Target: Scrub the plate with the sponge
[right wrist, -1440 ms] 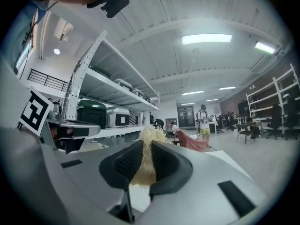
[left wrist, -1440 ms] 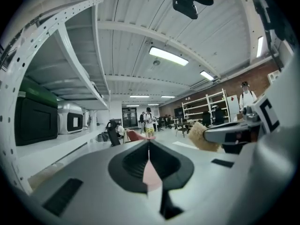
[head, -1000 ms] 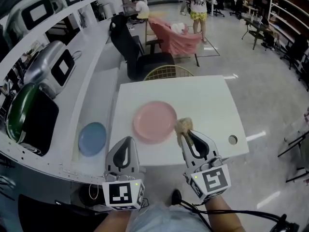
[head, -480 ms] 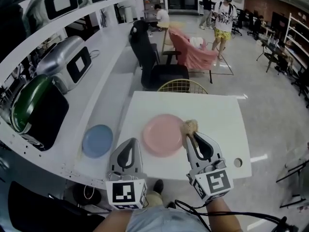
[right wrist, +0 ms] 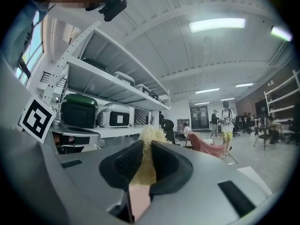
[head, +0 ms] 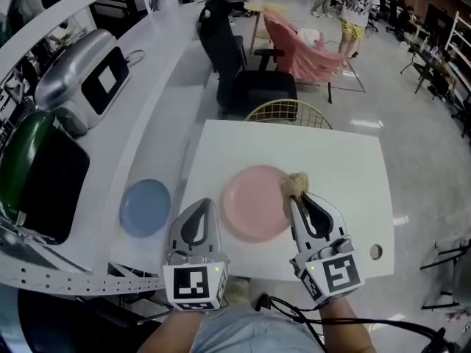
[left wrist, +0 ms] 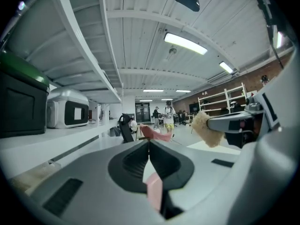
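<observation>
Since the plate [head: 254, 201] lies loose on the table [head: 346, 168], it could be shoved toward the near edge once the sponge [head: 296, 184] is pressed on it. The sponge is pinched in the right gripper [head: 296, 195] at the plate's right rim; the left gripper [head: 208, 203] is closed on nothing beside the plate. Bare table is seen beyond and rightward.

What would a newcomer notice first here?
A pink plate sits centred on the white table, the right tool clamping a tan sponge at its right rim. The left tool is shut, empty, near the plate's left edge; a blue plate lies on the counter.
</observation>
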